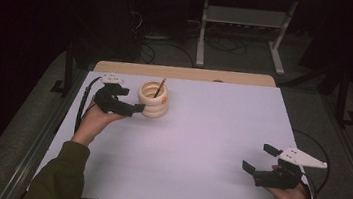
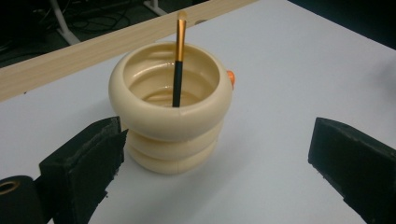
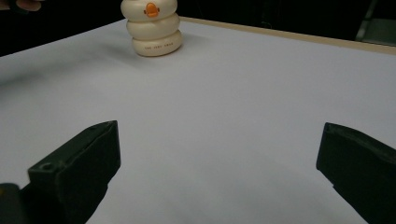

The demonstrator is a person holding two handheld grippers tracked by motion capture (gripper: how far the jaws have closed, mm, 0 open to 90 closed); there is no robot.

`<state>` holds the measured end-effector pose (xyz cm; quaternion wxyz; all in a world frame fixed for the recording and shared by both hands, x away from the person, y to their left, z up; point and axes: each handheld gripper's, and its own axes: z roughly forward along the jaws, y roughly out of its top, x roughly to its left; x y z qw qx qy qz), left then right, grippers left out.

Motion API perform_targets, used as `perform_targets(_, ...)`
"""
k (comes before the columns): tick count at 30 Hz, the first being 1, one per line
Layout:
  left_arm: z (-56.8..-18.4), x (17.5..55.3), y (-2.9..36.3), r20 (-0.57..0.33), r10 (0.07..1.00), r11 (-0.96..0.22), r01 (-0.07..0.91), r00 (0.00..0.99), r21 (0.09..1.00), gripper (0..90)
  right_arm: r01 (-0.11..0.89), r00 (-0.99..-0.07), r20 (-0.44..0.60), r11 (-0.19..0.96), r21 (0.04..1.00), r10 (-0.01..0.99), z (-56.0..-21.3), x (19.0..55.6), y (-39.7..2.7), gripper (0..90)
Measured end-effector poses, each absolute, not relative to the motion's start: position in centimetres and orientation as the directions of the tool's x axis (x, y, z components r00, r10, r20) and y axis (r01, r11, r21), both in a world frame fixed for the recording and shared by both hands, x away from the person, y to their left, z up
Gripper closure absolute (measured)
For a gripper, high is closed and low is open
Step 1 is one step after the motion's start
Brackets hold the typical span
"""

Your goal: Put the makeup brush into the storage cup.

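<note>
Near the table's far left corner, from the high view, my left gripper sits just beside the cream ringed holder, which stands upright on the white table with a thin brush leaning inside it. My right gripper rests well apart, near the front right edge, jaws spread and holding nothing.

Along my left gripper's own view, the holder stands between and a little beyond my two jaws, which are spread wide, wider than the holder. My left-hand jaw looks to be almost against the holder's lower rings; I cannot tell whether it touches. The other jaw is well clear. The brush leans against the near rim, orange ferrule upward. My worry is this: if I close off-centre, the near jaw would push the holder sideways before the far one arrives, and it could slide or tip, spilling the brush. The rounded rings may also let the jaws slip up or down.

From my right gripper's view, the jaws are wide apart over bare table, with the holder far off, its orange beak facing me.
</note>
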<state>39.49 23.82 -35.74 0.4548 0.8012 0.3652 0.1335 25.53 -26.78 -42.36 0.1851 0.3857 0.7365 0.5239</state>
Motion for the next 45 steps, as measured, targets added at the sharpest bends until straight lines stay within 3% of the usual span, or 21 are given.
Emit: perform_targets(45,-39.8,30.5,26.0,-0.124,0.703,-0.282,0.434,0.700,0.855,2.7,0.373,-0.634,0.127,0.158,0.914,0.763,-42.4,25.5,-26.7,0.0)
